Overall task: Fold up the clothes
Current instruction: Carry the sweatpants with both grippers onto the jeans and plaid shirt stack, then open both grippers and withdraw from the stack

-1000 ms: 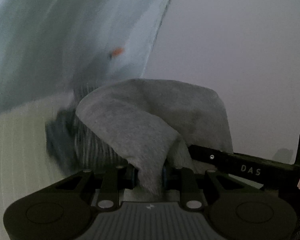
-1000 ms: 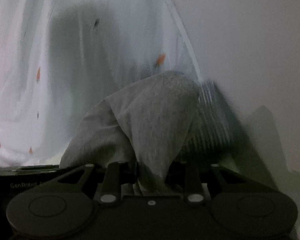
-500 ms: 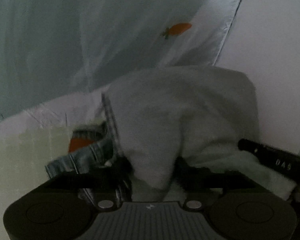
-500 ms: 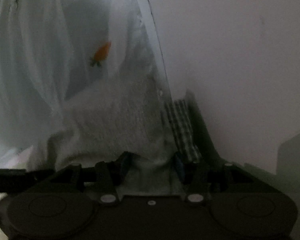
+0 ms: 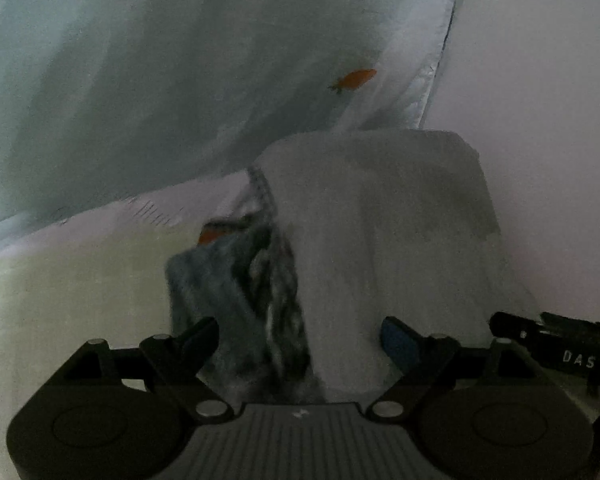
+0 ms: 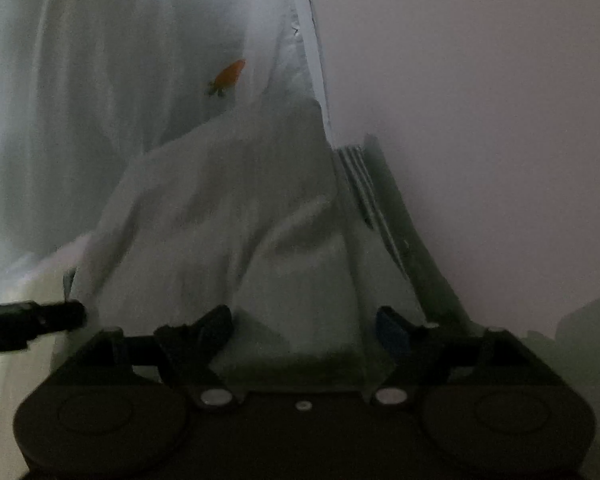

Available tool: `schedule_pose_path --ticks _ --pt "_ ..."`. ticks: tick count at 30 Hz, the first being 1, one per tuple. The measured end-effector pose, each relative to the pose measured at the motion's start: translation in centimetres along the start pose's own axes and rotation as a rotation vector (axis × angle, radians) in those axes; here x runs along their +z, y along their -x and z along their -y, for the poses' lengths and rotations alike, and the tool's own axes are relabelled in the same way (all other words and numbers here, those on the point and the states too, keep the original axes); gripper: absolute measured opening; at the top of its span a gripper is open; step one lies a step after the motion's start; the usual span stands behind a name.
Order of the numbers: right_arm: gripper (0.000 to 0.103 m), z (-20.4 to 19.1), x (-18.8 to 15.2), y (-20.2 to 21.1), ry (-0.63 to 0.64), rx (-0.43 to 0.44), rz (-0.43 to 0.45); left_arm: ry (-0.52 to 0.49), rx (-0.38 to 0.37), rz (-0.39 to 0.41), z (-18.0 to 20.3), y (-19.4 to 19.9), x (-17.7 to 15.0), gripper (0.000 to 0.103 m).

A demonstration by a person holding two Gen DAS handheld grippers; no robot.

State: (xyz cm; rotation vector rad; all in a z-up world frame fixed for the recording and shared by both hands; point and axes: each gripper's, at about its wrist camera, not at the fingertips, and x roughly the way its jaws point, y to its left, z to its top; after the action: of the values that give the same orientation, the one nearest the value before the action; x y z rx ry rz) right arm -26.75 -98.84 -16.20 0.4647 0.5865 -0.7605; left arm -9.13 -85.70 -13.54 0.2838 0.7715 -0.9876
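Note:
A grey garment [image 5: 380,232] with a checked blue lining [image 5: 244,300] lies bunched right in front of both grippers. My left gripper [image 5: 300,340] is open, its fingers spread to either side of the cloth. In the right wrist view the same grey garment [image 6: 236,216] rises in folds, with a striped edge [image 6: 360,184] on its right. My right gripper [image 6: 304,328] is open too, its fingers apart around the cloth. The other gripper's black tip shows at the right edge of the left view [image 5: 556,340] and at the left edge of the right view [image 6: 32,318].
A pale sheet printed with small orange carrots [image 5: 354,78] hangs behind the garment and fills the upper left of both views [image 6: 228,74]. A plain whitish wall [image 5: 540,120] lies to the right. A pale yellow-green surface [image 5: 60,300] is at lower left.
Both grippers were shut on the grey garment one second ago and have opened. The garment has dropped out of the raised pinch and now sits lower and wider between the fingers.

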Motion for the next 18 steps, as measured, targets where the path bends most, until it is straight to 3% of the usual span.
schedule_pose_path --ticks 2,4,7,10,18 --pt "0.083 -0.2 -1.1 2.3 -0.011 0.001 0.008 -0.025 0.018 0.020 -0.3 2.9 -1.3 0.088" --pt "0.101 -0.8 -1.7 5.5 -0.011 0.009 0.054 -0.028 0.016 0.055 -0.4 6.1 -2.7 0.091" --pt "0.102 -2.2 -2.5 9.8 0.036 0.003 0.140 0.014 -0.005 0.108 -0.5 11.3 -4.9 0.102" --pt "0.103 -3.6 -4.3 14.1 0.062 -0.007 0.189 0.014 -0.003 0.152 -0.3 15.5 -6.8 0.103" --pt "0.103 -7.6 -9.2 21.1 0.080 -0.026 0.197 0.008 -0.011 0.220 -0.9 22.7 -10.6 0.103"
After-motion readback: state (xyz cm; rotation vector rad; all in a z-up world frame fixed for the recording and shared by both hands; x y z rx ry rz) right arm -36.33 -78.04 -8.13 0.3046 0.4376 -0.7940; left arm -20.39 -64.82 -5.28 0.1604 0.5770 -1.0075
